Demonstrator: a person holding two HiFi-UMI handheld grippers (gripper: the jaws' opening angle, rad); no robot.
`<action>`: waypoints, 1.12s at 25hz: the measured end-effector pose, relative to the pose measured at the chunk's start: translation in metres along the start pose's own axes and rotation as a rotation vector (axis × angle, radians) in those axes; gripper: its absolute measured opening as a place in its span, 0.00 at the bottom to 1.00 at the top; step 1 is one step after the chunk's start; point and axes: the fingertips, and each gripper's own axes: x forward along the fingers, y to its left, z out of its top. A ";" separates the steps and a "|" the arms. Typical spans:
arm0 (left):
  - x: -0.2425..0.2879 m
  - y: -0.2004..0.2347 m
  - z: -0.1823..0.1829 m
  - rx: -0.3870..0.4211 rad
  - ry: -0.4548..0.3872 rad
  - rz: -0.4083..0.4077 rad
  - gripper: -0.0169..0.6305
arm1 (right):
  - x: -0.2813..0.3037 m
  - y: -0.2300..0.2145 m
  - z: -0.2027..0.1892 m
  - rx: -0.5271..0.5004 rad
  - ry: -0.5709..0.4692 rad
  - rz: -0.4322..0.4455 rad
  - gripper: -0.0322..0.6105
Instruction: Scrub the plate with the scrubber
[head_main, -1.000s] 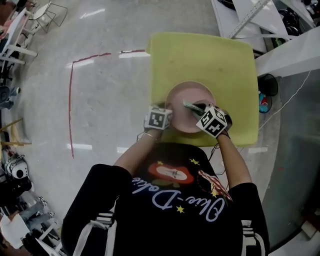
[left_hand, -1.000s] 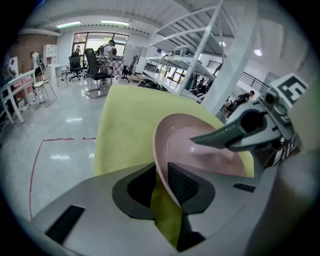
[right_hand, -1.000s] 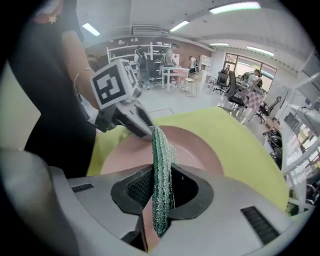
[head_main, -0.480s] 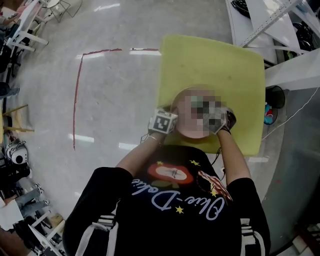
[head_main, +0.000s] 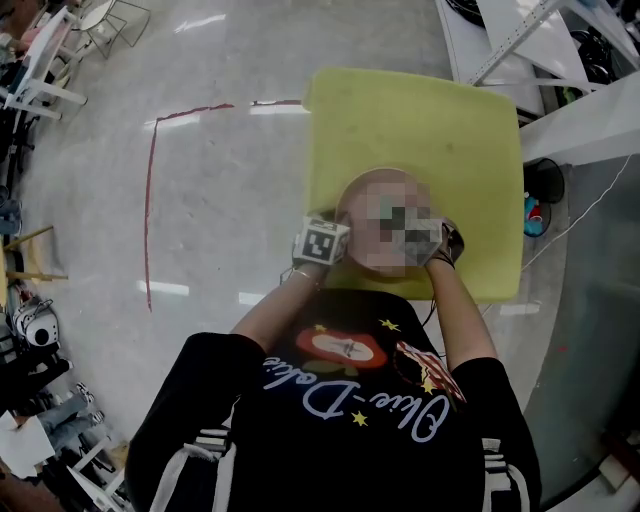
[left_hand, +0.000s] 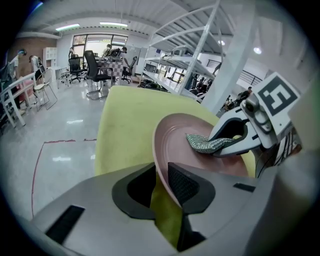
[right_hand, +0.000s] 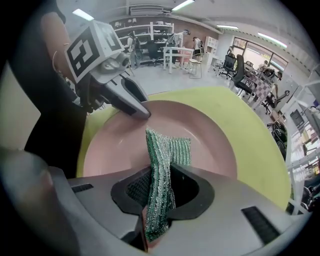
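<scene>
A pink plate (left_hand: 172, 142) lies on a yellow tabletop (head_main: 420, 120). My left gripper (left_hand: 163, 184) is shut on the plate's near left rim, which shows edge-on between its pads. My right gripper (right_hand: 159, 192) is shut on a green mesh scrubber (right_hand: 165, 155), whose free end rests on the inside of the plate (right_hand: 115, 145). In the left gripper view the scrubber (left_hand: 204, 144) lies flat in the plate's well under the right gripper (left_hand: 225, 145). The left gripper (right_hand: 141, 112) also shows in the right gripper view, at the plate's far rim. In the head view the plate (head_main: 352, 205) is partly hidden.
The yellow tabletop (right_hand: 250, 135) extends beyond the plate on all sides. White shelving frames (head_main: 520, 40) stand at the back right. Red tape (head_main: 150, 190) marks the shiny floor at the left, with chairs (head_main: 60, 50) in the far left corner.
The head view has swung slightly. Both grippers stay at the plate, the left on its rim and the right over its middle with the scrubber.
</scene>
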 end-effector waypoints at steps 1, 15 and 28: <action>0.000 0.000 0.000 0.000 0.000 -0.002 0.12 | 0.000 0.004 -0.001 0.008 0.002 0.007 0.15; 0.005 -0.004 -0.002 -0.001 -0.011 -0.013 0.12 | -0.006 0.072 -0.014 0.064 0.015 0.120 0.15; 0.007 -0.008 0.000 0.005 -0.007 -0.009 0.12 | -0.011 0.094 -0.017 0.075 0.045 0.229 0.15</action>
